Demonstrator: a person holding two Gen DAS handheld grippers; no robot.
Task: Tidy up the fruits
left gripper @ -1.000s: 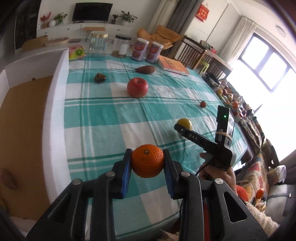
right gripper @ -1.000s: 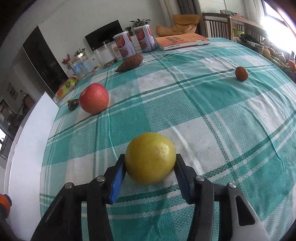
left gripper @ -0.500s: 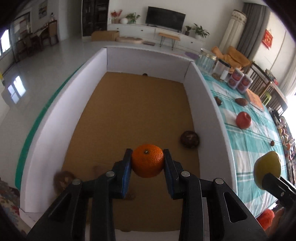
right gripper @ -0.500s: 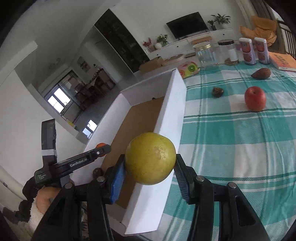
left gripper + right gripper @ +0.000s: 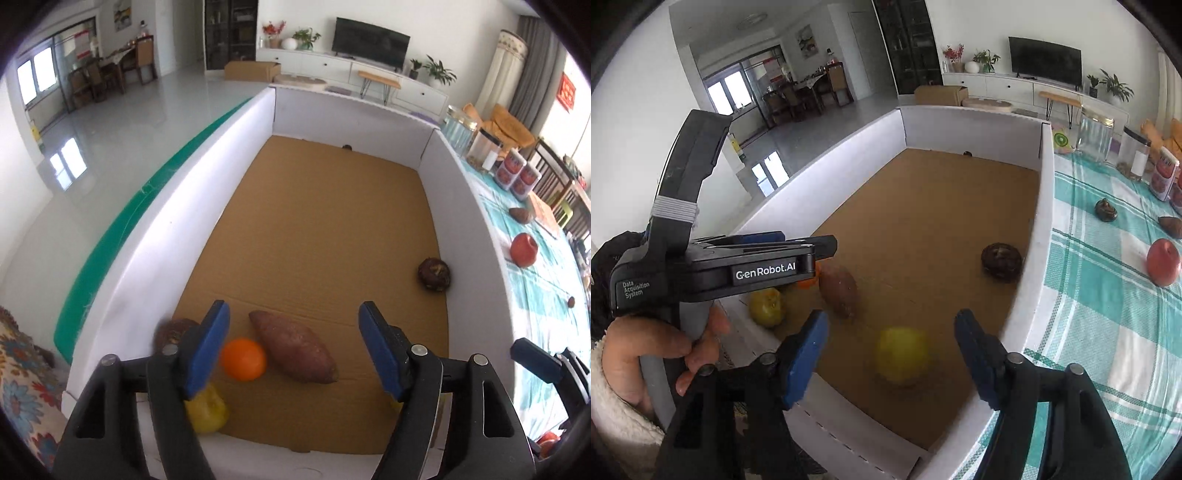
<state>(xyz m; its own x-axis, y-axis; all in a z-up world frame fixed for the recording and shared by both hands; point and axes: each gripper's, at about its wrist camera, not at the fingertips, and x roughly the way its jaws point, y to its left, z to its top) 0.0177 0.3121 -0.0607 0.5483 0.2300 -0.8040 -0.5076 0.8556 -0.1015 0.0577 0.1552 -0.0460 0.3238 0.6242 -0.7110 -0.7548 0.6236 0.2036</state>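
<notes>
The big white box (image 5: 236, 206) with the brown cardboard floor stands at the edge of the table (image 5: 1108, 295), beside the checked cloth, so you can drop fruit in it without a long reach. You hold both tools above its near end.

Your left gripper (image 5: 293, 345) is spread wide and holds nothing. The orange (image 5: 243, 359) lies on the floor under its left finger, touching or almost touching the sweet potato (image 5: 293, 346). A yellow fruit (image 5: 207, 413) sits in the near corner, partly hidden by that finger, and a dark round fruit (image 5: 173, 330) is close to the left wall.

Your right gripper (image 5: 890, 356) is also wide and empty. The yellow-green fruit (image 5: 903, 355) shows blurred between its fingers, low in the box; I think it is falling or rolling.

Another dark fruit (image 5: 1001, 261) rests against the right wall. On the cloth the red apple (image 5: 1162, 266) and some small brown things are not yet collected, so the task seems about half done.
</notes>
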